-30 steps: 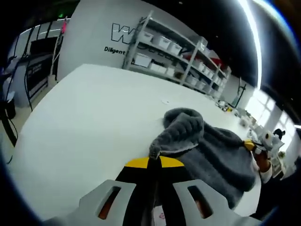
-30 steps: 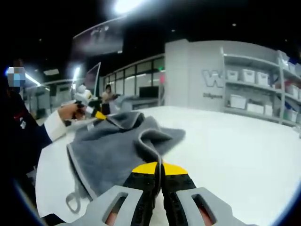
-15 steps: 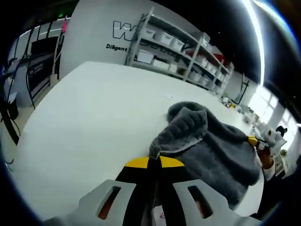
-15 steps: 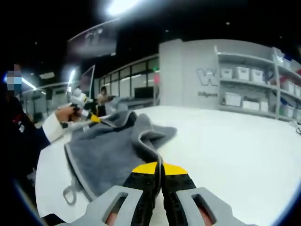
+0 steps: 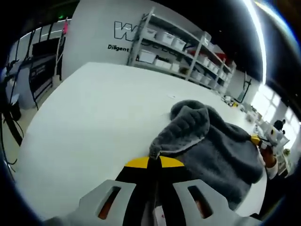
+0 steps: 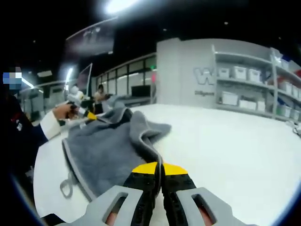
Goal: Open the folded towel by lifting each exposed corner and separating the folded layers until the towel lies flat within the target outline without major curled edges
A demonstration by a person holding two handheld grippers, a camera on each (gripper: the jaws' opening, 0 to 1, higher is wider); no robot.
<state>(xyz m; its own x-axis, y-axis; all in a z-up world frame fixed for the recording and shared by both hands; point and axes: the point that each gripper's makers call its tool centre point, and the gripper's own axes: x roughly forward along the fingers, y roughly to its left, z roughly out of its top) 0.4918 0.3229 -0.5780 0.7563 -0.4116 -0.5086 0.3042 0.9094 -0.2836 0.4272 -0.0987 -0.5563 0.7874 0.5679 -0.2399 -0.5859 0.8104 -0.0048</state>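
- Left gripper view: the left tongs are seen clenched on a corner of the grey towel, the cloth pinched between the yellow-tipped jaws.
- From that pinch, the towel is spread away to the right over the white bench, with a thick fold humped up near its middle.
- At the far right edge of the towel, the right tongs are seen, held by a hand, with their yellow tip against the cloth.
- Grey shelves with white bins are seen behind the bench, beside a wall with dark lettering.
- Right gripper view: the right tongs are clamped on another corner of the towel, the hem rising straight into the closed jaws.
- The towel is draped leftward across the bench, partly lifted, with a folded flap lying to the right of its ridge.
- A small hanging loop is seen at the towel's lower left edge, resting on the bench.
- At the towel's far corner, the left tongs are gripped by a hand with a white cuff, their yellow tip touching the cloth.
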